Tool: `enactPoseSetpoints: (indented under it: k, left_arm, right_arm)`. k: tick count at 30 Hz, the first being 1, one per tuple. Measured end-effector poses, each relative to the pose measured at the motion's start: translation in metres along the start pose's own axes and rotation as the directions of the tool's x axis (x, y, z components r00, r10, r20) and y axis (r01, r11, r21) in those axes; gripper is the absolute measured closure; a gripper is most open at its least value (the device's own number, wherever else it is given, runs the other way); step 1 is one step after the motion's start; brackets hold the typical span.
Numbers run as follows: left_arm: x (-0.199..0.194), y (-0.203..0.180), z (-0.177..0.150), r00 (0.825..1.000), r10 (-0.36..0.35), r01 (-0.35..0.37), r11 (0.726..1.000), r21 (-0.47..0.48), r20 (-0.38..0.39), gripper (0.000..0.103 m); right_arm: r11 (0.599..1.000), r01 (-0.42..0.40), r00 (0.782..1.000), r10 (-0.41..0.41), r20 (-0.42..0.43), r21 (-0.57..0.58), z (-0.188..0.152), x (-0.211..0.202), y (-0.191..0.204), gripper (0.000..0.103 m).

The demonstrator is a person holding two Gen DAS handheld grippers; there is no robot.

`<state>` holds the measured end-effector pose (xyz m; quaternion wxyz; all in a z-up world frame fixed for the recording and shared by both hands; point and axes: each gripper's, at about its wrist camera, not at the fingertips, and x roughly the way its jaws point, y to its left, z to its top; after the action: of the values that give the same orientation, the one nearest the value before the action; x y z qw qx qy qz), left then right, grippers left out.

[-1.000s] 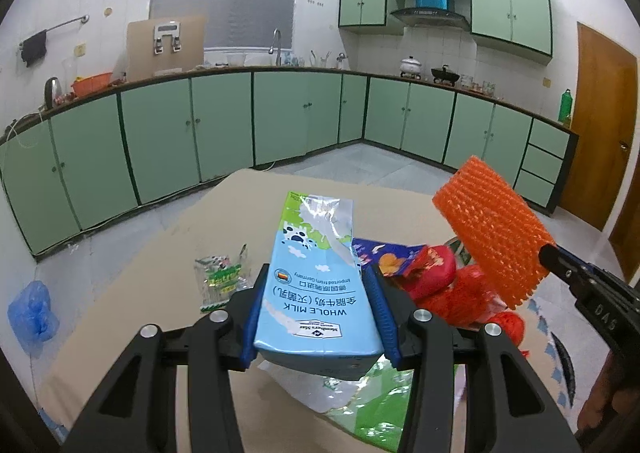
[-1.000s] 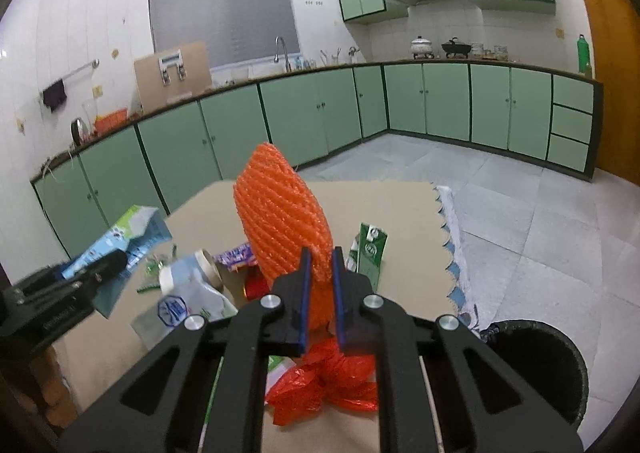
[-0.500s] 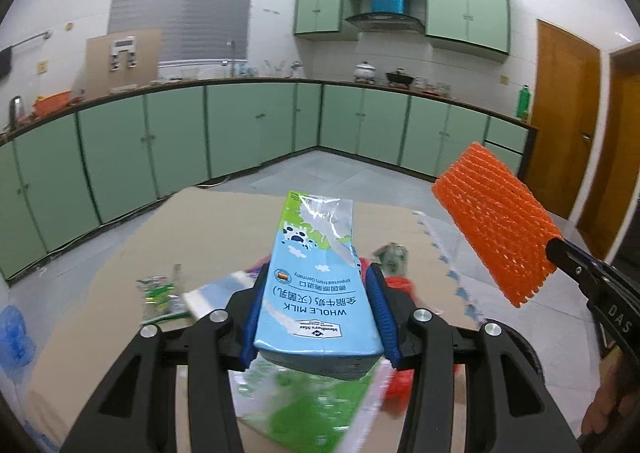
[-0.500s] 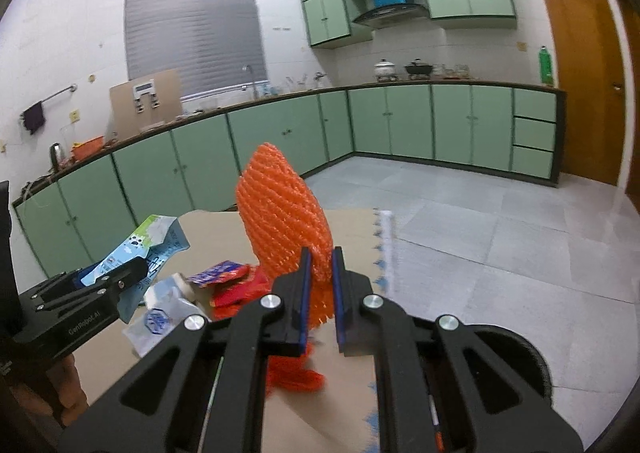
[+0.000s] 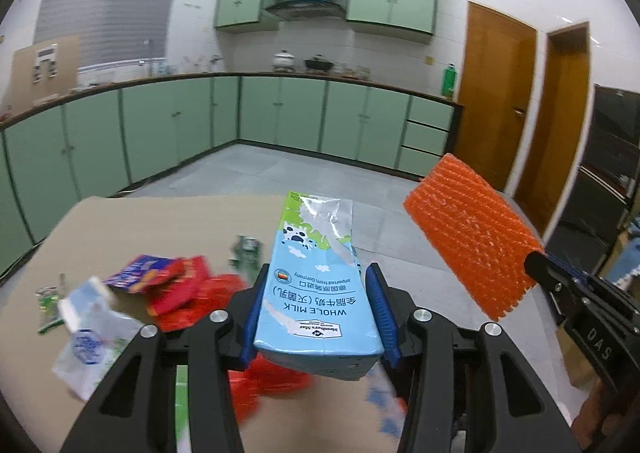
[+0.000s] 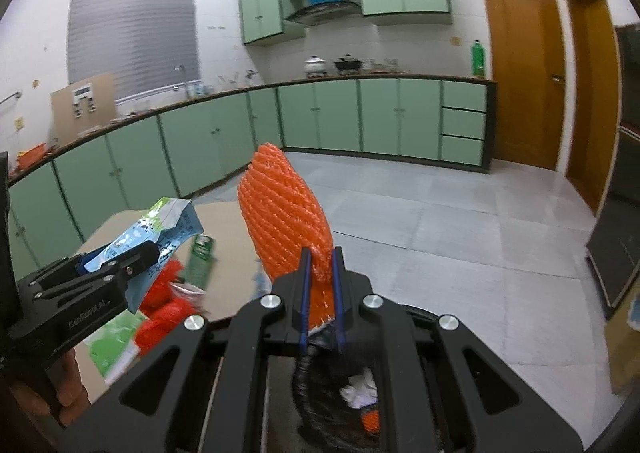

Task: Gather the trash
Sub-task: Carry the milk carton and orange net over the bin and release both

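Note:
My left gripper (image 5: 316, 317) is shut on a blue and green whole milk carton (image 5: 316, 285) and holds it above the cardboard sheet (image 5: 132, 229); the carton also shows in the right wrist view (image 6: 160, 233). My right gripper (image 6: 320, 285) is shut on an orange foam net sleeve (image 6: 284, 213), also seen in the left wrist view (image 5: 472, 237), and holds it right above the black bin (image 6: 340, 405), which has crumpled paper inside. Red wrappers (image 5: 176, 285), a clear plastic bag (image 5: 92, 337) and a small green carton (image 5: 248, 253) lie on the cardboard.
Green kitchen cabinets (image 6: 340, 113) line the far walls. Brown doors (image 6: 520, 73) stand at the right. Grey tiled floor (image 6: 460, 233) spreads past the cardboard. A dark appliance (image 6: 624, 213) stands at the far right.
Both grippers have swung to the right with their loads. The bin has come under my right gripper and the trash pile has shifted to the left in both views.

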<state>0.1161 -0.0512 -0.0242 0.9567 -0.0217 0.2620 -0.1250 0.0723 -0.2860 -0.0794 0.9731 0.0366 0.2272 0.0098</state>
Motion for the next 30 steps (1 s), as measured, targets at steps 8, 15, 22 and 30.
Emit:
enactPoseSetpoints:
  k: [8, 15, 22, 30]
  left_arm:
    - [0.026, -0.042, -0.007, 0.996, -0.081, 0.082, 0.996, 0.042, -0.039, 0.056]
    - [0.06, -0.071, -0.012, 0.99, -0.112, 0.119, 0.99, 0.075, -0.089, 0.056]
    - [0.092, -0.09, -0.018, 0.979, -0.137, 0.153, 0.984, 0.097, -0.154, 0.055]
    - [0.114, -0.1, -0.013, 0.973, -0.141, 0.162, 0.981, 0.105, -0.182, 0.038]
  right_arm:
    - [0.995, 0.092, 0.995, -0.09, -0.052, 0.044, -0.027, 0.004, -0.045, 0.094]
    - [0.988, 0.13, 0.986, -0.12, -0.112, 0.083, -0.048, 0.027, -0.07, 0.094]
    - [0.982, 0.15, 0.98, -0.132, -0.151, 0.114, -0.054, 0.05, -0.086, 0.086]
    - [0.964, 0.2, 0.967, -0.166, -0.191, 0.174, -0.07, 0.066, -0.108, 0.056]
